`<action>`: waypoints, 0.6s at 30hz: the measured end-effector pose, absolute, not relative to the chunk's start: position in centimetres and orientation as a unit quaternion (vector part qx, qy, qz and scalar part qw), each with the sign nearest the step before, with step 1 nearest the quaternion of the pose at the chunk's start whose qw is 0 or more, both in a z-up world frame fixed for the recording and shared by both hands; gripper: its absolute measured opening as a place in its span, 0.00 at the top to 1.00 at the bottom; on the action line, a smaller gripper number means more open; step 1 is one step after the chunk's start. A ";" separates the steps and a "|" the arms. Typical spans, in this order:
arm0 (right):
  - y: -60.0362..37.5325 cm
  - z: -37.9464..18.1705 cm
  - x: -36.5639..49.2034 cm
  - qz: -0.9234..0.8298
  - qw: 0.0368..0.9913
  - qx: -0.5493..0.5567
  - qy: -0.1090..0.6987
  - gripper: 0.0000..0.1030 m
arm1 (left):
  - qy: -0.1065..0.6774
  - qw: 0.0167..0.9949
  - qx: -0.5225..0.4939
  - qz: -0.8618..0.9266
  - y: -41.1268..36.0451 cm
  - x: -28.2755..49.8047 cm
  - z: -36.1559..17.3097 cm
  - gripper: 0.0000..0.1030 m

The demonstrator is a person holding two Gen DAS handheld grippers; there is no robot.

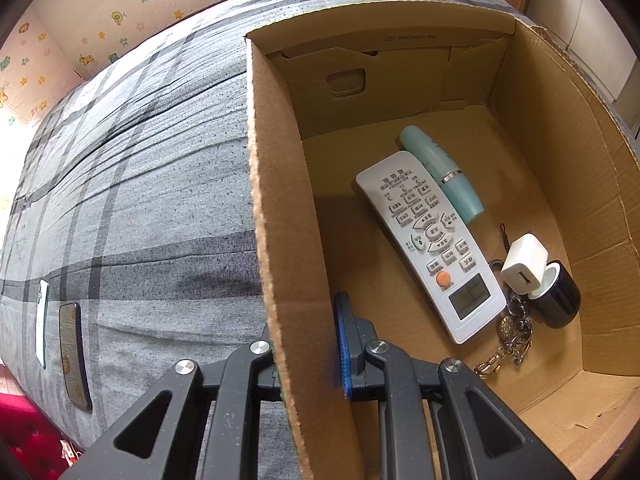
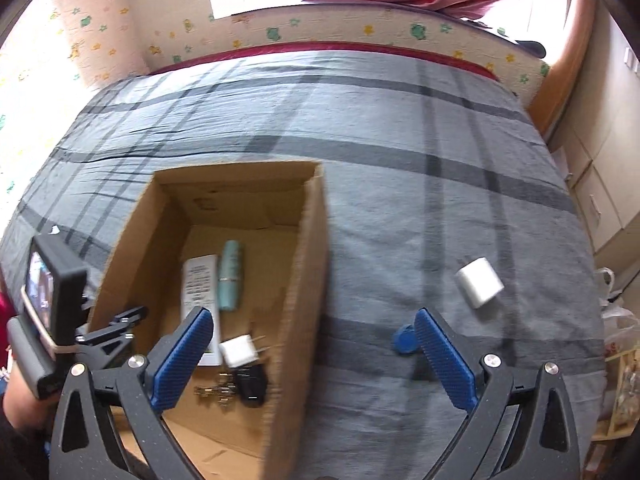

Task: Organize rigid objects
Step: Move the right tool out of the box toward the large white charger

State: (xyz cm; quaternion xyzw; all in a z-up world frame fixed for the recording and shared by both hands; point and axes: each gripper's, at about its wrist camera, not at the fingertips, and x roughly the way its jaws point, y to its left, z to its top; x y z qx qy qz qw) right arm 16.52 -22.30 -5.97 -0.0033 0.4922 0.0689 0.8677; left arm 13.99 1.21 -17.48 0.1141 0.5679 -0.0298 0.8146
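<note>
Right gripper (image 2: 312, 356) jaws released, wide, empty. White charger (image 2: 239, 351) lies in cardboard box (image 2: 298, 280), just right of the left jaw. Left gripper (image 1: 308, 344) jaws clenched on box wall.

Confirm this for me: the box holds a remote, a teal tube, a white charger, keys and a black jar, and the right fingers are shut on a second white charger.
One thing is wrong. The right wrist view shows the right fingers spread wide with nothing between them; the second white charger lies on the bedspread beyond them. The box contents are as you listed.
</note>
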 end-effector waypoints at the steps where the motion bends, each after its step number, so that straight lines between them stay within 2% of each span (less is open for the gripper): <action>1: -23.0 -5.9 16.7 0.063 0.869 -0.007 0.492 0.00 | 0.568 0.815 0.115 -0.030 1.2 14.0 -17.5 0.83; 18: -32.9 -9.8 21.2 -0.036 0.851 -0.008 0.523 0.00 | 0.569 0.813 0.116 -0.032 1.1 14.2 -17.5 0.83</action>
